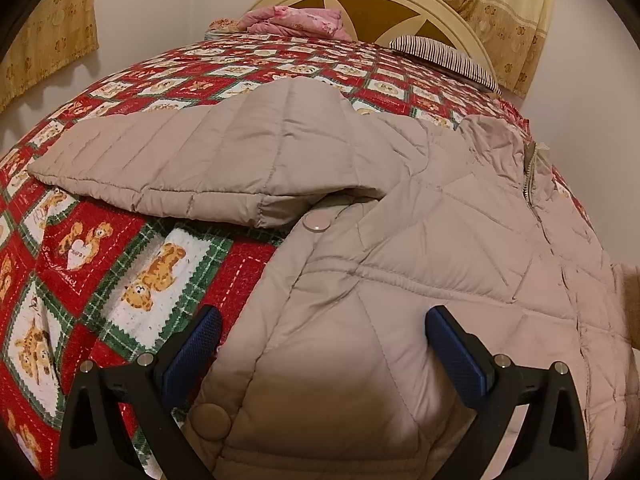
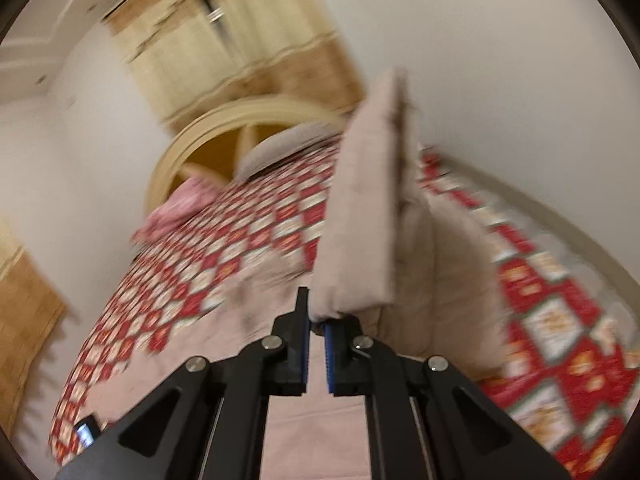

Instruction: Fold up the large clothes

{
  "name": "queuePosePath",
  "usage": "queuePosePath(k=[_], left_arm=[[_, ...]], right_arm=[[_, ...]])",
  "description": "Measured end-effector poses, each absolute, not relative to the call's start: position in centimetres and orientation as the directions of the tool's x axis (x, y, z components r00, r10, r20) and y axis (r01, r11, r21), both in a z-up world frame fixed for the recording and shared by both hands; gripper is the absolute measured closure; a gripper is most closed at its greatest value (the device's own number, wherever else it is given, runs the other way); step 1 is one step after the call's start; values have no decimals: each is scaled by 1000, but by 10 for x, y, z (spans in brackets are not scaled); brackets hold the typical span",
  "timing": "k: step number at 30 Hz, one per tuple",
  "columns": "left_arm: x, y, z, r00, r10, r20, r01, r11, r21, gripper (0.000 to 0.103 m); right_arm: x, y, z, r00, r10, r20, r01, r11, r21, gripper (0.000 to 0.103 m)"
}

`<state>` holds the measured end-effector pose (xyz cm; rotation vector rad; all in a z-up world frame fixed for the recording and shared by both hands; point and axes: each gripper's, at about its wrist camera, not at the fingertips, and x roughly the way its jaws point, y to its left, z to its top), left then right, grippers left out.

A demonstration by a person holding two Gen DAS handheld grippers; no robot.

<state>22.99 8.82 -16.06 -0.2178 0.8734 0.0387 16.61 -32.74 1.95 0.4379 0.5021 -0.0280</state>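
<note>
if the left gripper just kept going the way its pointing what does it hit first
Most likely the beige quilted jacket: the left gripper stands open, angled down, with the jacket's body bulging between its fingers. Depth is hard to judge, but the jacket comes before the red patterned bedspread.

Both tongs are matte black plastic. The left tongs (image 1: 322, 344) carry blue, finely cross-hatched pads (image 1: 460, 354) on angular fingers, with round silver pivot bolts. The right tongs (image 2: 316, 354) have ridged blue pads, silver bolts and triangular cut-outs in the arms.
</note>
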Motion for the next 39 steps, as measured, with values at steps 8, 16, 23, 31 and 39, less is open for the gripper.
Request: queuePosePath(k=[8, 16, 23, 31, 39], left_arm=[[230, 90, -161, 647, -68, -759, -119, 975, -189, 1], [230, 90, -162, 650, -75, -757, -118, 973, -198, 1], [230, 91, -163, 650, -78, -756, -117, 973, -201, 1], [230, 91, -163, 651, -80, -755, -117, 972, -204, 1], [230, 92, -163, 651, -80, -755, -117, 972, -204, 1]], right_arm=[[213, -193, -61, 747, 321, -582, -28, 890, 455, 94], [215, -128, -113, 627, 441, -642, -112, 867, 486, 59], [191, -140, -62, 710, 497, -499, -212, 827, 522, 58], [234, -124, -126, 602, 309, -736, 13, 918, 396, 73], [229, -114, -113, 606, 375, -701, -59, 900, 431, 71]])
